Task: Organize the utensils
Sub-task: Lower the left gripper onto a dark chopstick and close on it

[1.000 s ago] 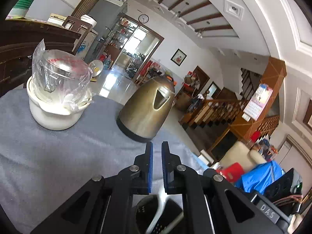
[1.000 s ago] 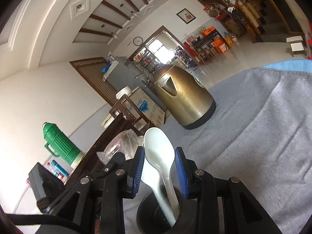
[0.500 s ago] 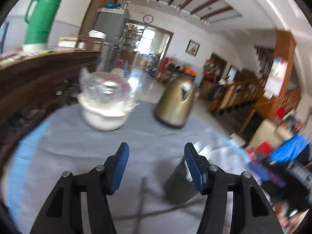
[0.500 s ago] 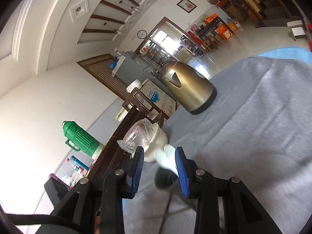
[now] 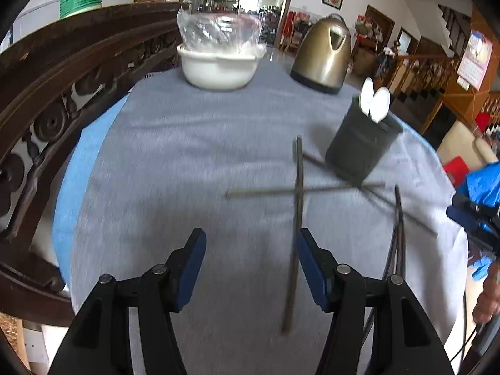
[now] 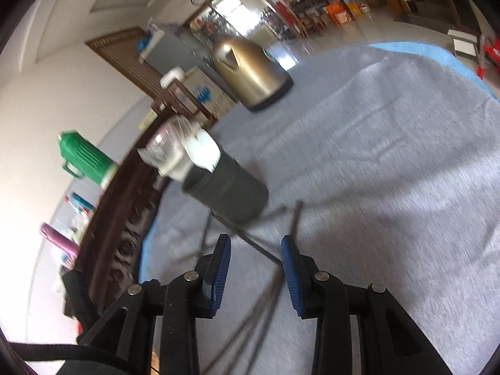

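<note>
A dark grey utensil holder [image 5: 362, 148] stands on the grey tablecloth with two white spoons [image 5: 375, 104] upright in it. It also shows in the right wrist view [image 6: 228, 192] with the spoons [image 6: 203, 151]. Several dark chopsticks [image 5: 297, 206] lie crossed on the cloth in front of the holder, and show in the right wrist view [image 6: 256, 243]. My left gripper [image 5: 251, 250] is open and empty, with one chopstick by its right finger. My right gripper [image 6: 255, 254] is open and empty above the chopsticks.
A white bowl holding a plastic-wrapped glass [image 5: 218, 62] and a gold kettle [image 5: 322, 56] stand at the far side of the table. A carved dark wooden rail [image 5: 62, 72] runs along the left. A green thermos [image 6: 87, 159] stands beyond it.
Both grippers have opened and pulled back from the holder. The right gripper let go of a white spoon, which now stands in the holder. The chopsticks have come into view.
</note>
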Demonstrator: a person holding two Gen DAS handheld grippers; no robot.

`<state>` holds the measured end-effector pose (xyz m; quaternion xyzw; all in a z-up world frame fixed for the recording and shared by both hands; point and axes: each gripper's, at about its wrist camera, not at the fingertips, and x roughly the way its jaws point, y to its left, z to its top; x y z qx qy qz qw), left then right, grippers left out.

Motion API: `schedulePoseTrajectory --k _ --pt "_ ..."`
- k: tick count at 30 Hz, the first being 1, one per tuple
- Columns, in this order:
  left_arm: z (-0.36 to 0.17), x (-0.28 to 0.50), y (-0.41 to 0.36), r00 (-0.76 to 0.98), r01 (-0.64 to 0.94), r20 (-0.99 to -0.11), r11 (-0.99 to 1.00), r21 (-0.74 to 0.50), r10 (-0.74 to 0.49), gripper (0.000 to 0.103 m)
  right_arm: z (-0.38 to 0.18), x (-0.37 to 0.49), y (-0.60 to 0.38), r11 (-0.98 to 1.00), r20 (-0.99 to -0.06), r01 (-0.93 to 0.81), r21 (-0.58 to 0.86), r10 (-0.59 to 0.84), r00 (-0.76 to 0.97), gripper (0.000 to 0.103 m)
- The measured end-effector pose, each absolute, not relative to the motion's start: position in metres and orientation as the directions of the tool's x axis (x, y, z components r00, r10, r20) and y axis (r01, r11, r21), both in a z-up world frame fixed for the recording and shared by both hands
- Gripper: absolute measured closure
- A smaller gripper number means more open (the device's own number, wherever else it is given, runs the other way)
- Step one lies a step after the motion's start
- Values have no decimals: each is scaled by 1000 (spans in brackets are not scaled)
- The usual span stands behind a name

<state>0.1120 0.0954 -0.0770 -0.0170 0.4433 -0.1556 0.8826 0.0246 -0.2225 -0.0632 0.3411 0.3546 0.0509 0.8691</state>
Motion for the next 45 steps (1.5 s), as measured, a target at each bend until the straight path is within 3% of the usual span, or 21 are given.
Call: schedulePoseTrajectory --k 8,18,31,45 --pt "-64 94 100 585 306 -745 938 -163 -320 42 -84 6 -238 672 -551 186 717 381 743 66" --pt "-73 70 69 499 412 -773 892 -186 -392 42 -99 1 -250 631 -556 236 739 374 742 66" --pt "-99 42 -1 406 618 -858 786 4 -315 42 -105 -3 -262 597 -532 237 767 384 755 66" --pt "-107 78 -49 388 658 -873 752 38 -296 42 -115 -3 -271 562 -520 252 788 389 760 66"
